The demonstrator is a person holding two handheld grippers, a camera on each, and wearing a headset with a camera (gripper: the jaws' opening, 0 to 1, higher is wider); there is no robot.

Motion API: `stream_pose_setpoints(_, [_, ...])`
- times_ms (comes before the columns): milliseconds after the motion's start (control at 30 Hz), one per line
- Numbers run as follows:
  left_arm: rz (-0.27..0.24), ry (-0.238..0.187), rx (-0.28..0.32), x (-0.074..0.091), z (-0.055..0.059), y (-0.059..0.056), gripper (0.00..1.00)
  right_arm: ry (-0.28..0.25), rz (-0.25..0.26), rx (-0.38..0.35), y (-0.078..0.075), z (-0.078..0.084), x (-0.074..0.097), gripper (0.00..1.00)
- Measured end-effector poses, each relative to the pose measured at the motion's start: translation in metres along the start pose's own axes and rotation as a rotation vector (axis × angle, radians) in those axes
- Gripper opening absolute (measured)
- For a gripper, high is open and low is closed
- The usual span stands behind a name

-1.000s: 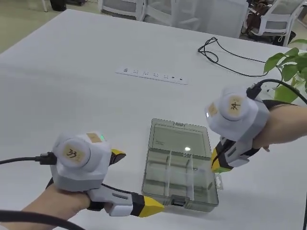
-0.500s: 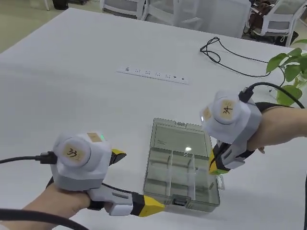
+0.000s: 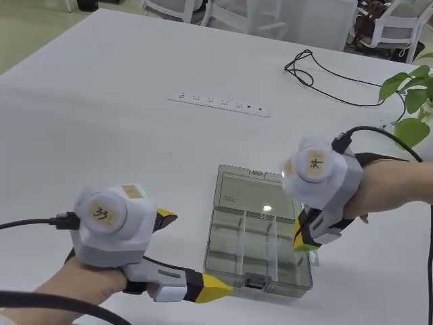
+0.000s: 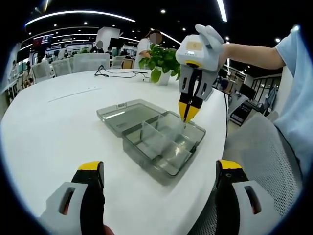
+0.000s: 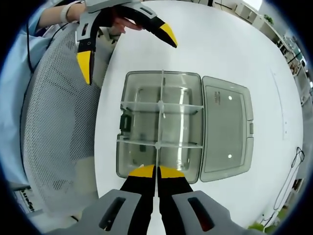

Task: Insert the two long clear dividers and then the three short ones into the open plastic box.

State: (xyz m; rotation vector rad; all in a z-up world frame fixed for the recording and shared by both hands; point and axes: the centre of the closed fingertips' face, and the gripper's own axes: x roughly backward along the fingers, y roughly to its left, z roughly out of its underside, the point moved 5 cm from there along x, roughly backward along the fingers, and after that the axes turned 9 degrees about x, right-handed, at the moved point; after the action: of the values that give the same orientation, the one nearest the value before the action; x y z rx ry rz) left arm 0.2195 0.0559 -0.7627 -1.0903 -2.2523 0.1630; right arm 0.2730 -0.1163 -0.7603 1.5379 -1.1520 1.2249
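Near the front edge of the white desk (image 3: 101, 115), a smoky translucent plastic box (image 3: 284, 285) lies open, lid (image 3: 254, 193) flat behind, clear dividers (image 5: 161, 105) crossing its tray. At its right rim the yellow-tipped right gripper (image 3: 306, 246) has jaws closed together. By the near-left corner, the left gripper (image 3: 191, 252) is spread wide.

The left gripper (image 3: 191, 252) and right gripper (image 3: 303, 245) share rounded white-grey housings, black-banded jaws with yellow tips, and 1 black cable (image 3: 30, 224) each. A round tan sticker (image 3: 103, 215) on the left reads 33, with a green light (image 3: 143, 193) beside it. The person wears a light-blue short sleeve (image 4: 299, 63).
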Motion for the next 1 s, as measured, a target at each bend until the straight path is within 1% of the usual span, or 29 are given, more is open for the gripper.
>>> stream_pose_setpoints(233, [-0.001,0.004,-0.003,0.001,0.0,0.0,0.96,0.002,-0.006,-0.011,0.0,0.0,-0.008,0.02])
stream_pose_setpoints(567, [-0.001,0.002,-0.007,0.001,-0.001,0.001,0.96,-0.008,-0.009,-0.017,0.0,0.0,-0.009,0.03])
stream_pose_setpoints(600, [0.0,0.002,-0.007,0.001,-0.001,0.0,0.96,-0.015,-0.011,-0.009,0.0,0.0,-0.008,0.03])
stream_pose_setpoints(633, [0.001,0.001,-0.007,0.001,-0.001,0.0,0.96,-0.034,-0.01,0.023,0.0,-0.001,-0.008,0.04])
stream_pose_setpoints(667, [0.0,0.0,-0.009,0.001,-0.001,0.0,0.96,-0.062,0.005,0.059,-0.001,-0.002,-0.007,0.08])
stream_pose_setpoints(700, [0.001,0.0,-0.009,0.002,-0.001,0.0,0.96,-0.081,0.007,0.071,0.001,-0.003,-0.005,0.2])
stream_pose_setpoints(733, [0.001,0.001,-0.009,0.002,-0.001,0.0,0.96,-0.096,0.008,0.052,0.003,-0.002,-0.002,0.3])
stream_pose_setpoints(800, [-0.001,0.003,-0.011,0.003,-0.001,0.0,0.96,-0.117,0.003,0.06,0.008,0.0,0.002,0.41])
stream_pose_setpoints(867, [-0.003,0.003,-0.01,0.003,-0.001,0.001,0.97,-0.141,0.012,0.063,0.012,0.002,0.005,0.48])
stream_pose_setpoints(967, [-0.004,0.001,-0.011,0.003,-0.001,0.0,0.97,-0.206,0.065,0.049,0.015,0.004,0.009,0.63])
stream_pose_setpoints(1000, [-0.005,0.001,-0.011,0.003,-0.001,0.0,0.97,-0.227,0.085,0.041,0.016,0.005,0.01,0.72])
